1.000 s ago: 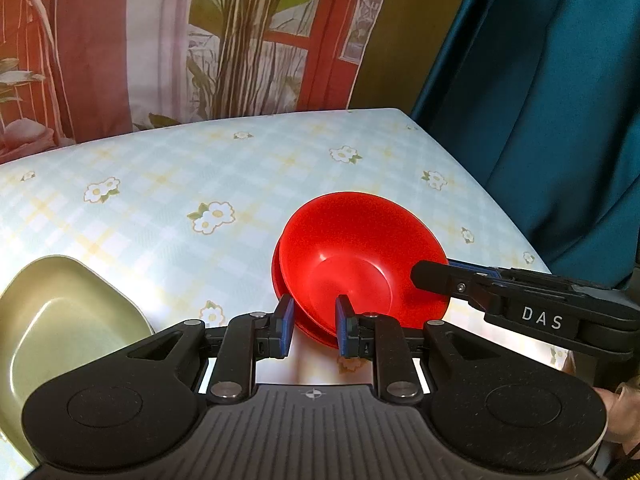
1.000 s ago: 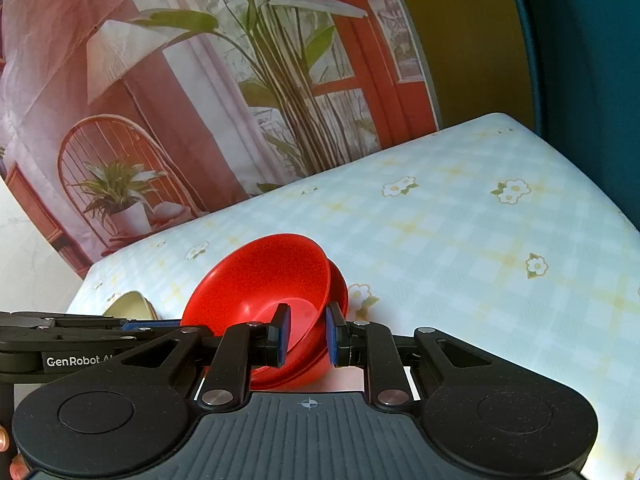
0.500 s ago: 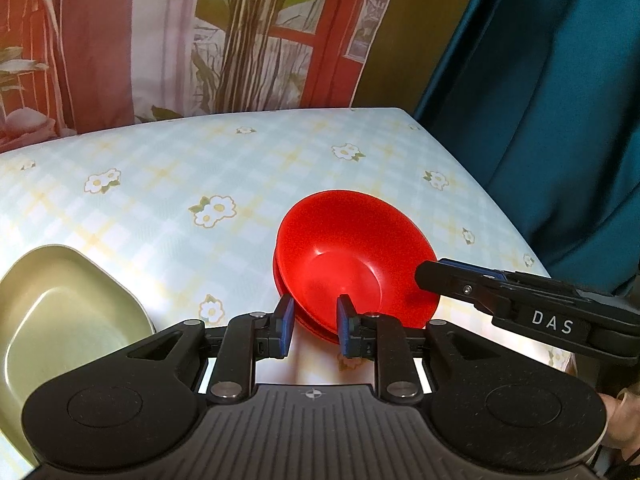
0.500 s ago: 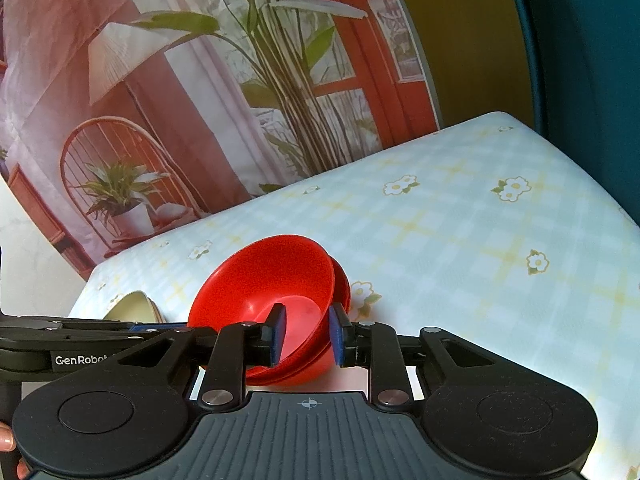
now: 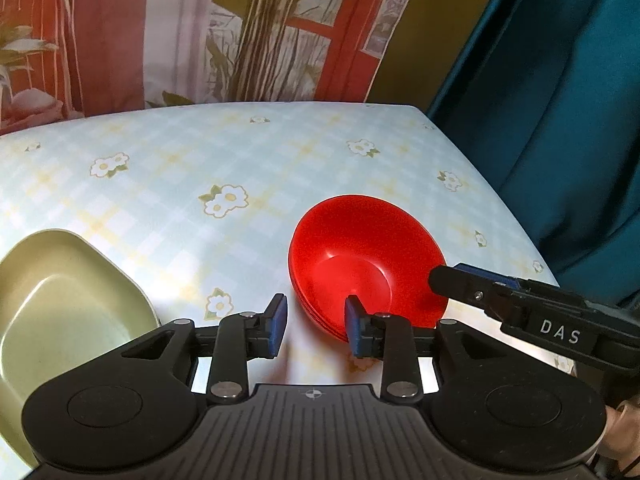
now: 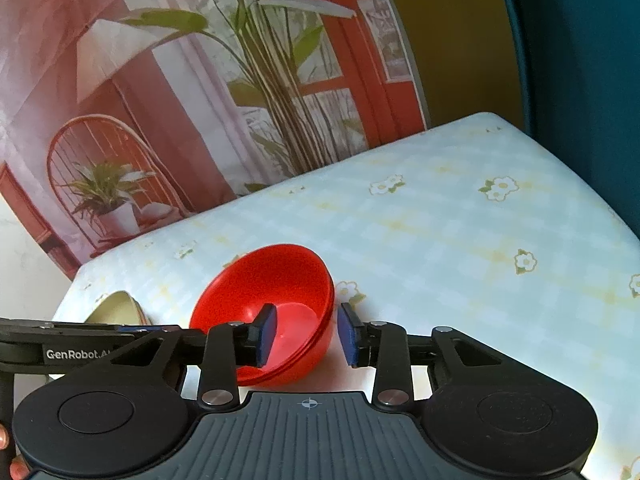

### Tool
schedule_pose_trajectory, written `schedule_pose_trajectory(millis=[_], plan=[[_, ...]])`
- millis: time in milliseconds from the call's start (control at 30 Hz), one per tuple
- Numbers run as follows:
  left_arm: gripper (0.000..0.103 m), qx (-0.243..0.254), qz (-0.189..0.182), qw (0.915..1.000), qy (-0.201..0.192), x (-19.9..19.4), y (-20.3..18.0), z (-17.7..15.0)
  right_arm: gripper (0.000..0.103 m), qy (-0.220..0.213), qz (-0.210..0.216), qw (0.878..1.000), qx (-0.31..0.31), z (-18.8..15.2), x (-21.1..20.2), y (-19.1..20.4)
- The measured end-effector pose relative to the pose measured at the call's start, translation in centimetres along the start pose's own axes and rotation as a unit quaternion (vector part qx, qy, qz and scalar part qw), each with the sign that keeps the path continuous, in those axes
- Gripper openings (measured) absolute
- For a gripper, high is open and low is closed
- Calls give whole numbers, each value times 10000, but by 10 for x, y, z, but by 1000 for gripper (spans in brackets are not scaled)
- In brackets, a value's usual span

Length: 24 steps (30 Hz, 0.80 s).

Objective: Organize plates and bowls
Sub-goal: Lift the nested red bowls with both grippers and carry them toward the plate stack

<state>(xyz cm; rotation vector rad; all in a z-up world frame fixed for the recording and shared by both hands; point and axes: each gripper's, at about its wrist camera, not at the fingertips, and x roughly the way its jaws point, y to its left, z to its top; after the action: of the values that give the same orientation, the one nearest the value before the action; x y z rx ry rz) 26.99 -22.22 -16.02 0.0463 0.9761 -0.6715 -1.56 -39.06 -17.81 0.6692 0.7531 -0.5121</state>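
A stack of red bowls [image 5: 366,256] sits on the flowered tablecloth; it also shows in the right wrist view [image 6: 276,304]. My left gripper [image 5: 316,326] is open, its jaws astride the stack's near-left rim without pinching it. My right gripper [image 6: 306,334] is open, its jaws astride the stack's near-right rim; it reaches in from the right in the left wrist view [image 5: 472,284]. A pale green dish [image 5: 60,308] lies at the left; its edge shows in the right wrist view [image 6: 118,308].
The table [image 5: 240,160] has a light blue checked cloth with flowers. A printed backdrop [image 6: 200,100] hangs behind it. A teal curtain [image 5: 560,120] hangs at the right, past the table's right edge.
Both grippers have opened: their jaws were close together on the red bowls' rim and now stand apart. The bowl stack sits lower and flatter on the table.
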Motion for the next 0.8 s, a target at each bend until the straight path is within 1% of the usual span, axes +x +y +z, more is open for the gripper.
schedule_pose_trajectory(millis=[233, 800], plan=[[33, 25, -91, 9999, 65, 8, 0, 1, 32, 66, 35, 10000, 35, -2, 10, -3], [33, 3, -126, 9997, 222, 32, -1, 5, 32, 186, 89, 9996, 178, -5, 32, -10]])
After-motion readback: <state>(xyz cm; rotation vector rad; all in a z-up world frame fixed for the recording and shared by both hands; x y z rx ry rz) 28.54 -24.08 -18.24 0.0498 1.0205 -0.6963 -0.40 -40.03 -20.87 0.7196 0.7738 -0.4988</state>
